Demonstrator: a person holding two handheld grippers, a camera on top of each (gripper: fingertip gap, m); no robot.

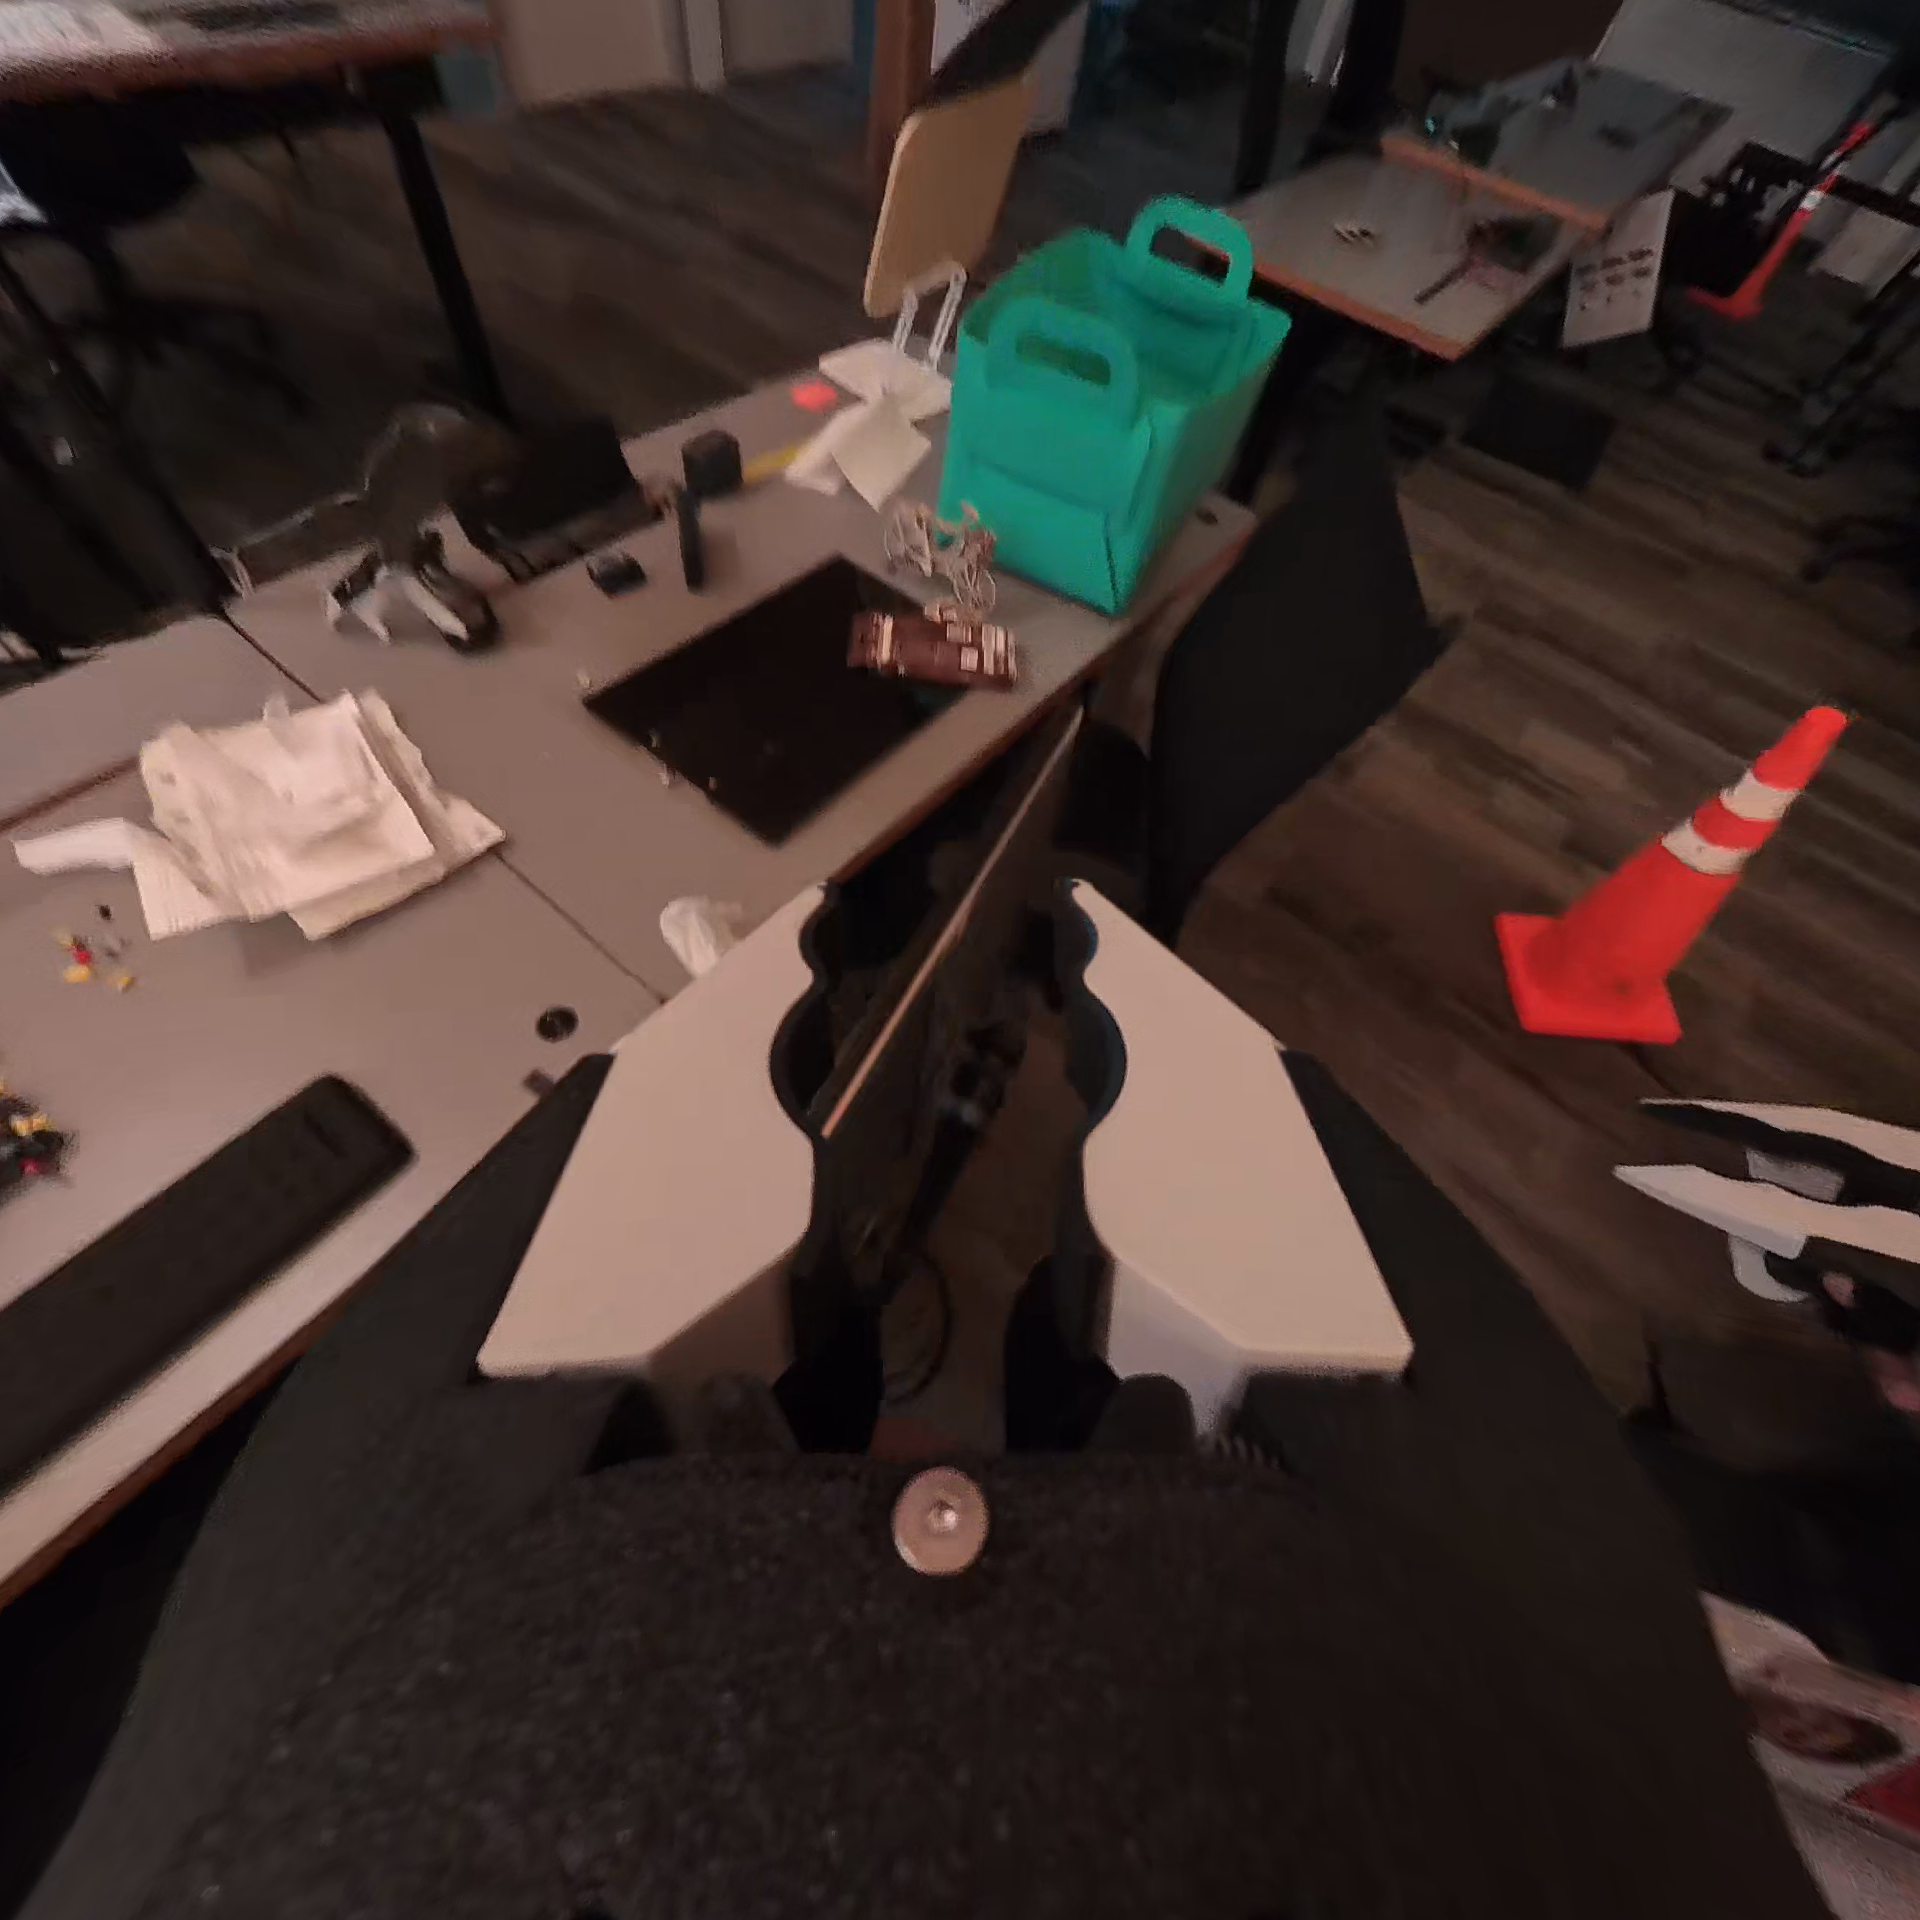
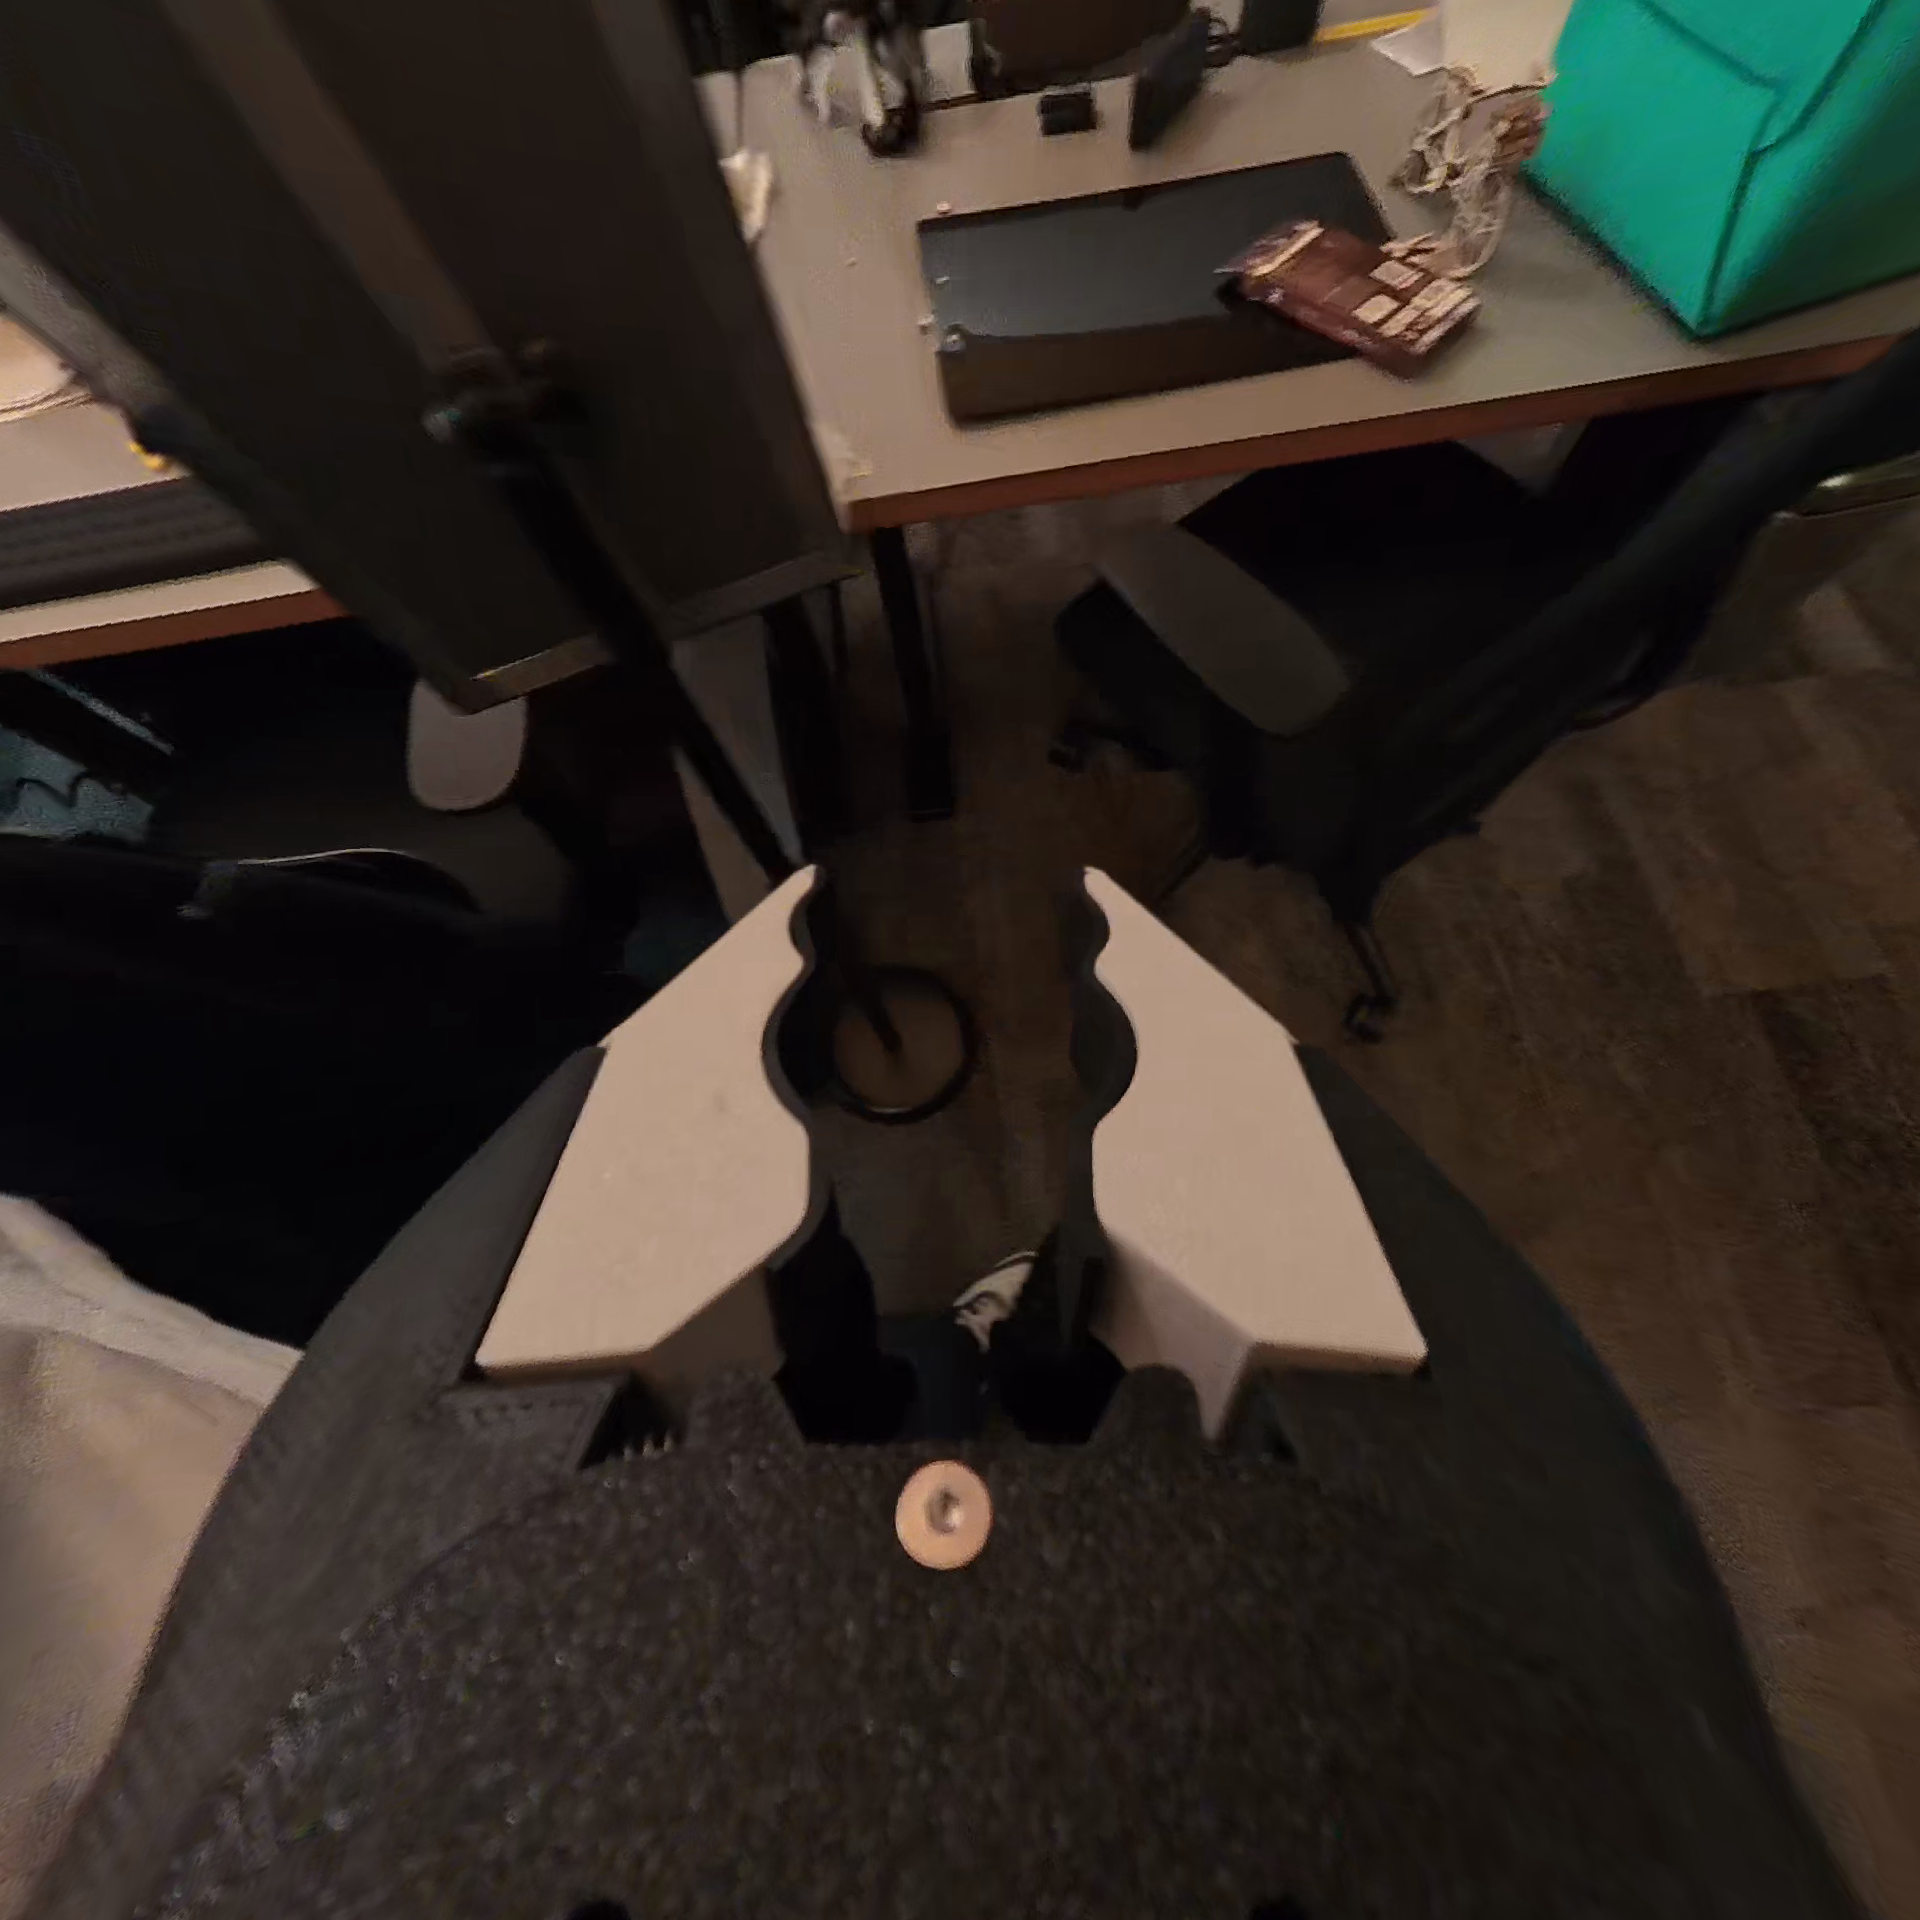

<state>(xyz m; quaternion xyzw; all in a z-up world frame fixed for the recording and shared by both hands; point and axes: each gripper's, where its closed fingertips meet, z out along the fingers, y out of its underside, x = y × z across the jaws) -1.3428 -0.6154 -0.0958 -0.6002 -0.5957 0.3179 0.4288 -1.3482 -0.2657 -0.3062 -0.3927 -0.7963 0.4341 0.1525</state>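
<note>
Two tongs hang in the air with nothing in them. Left tongs point(image 1: 940, 894) have their fingers apart, just over the near edge of the grey counter point(image 1: 582, 790). Right tongs point(image 2: 948, 883) are apart too, low over the wood floor point(image 2: 1558, 935). Farther ahead of the left tongs lies a black tray point(image 1: 758, 707), then a brown packet point(image 1: 932, 646), then a green bag point(image 1: 1101, 416). An orange cone point(image 1: 1662, 904) stands to their right.

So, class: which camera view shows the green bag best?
The left wrist view: the green bag shows whole, both handles up, on the grey table. The right wrist view catches only its lower corner at the frame edge.
</note>
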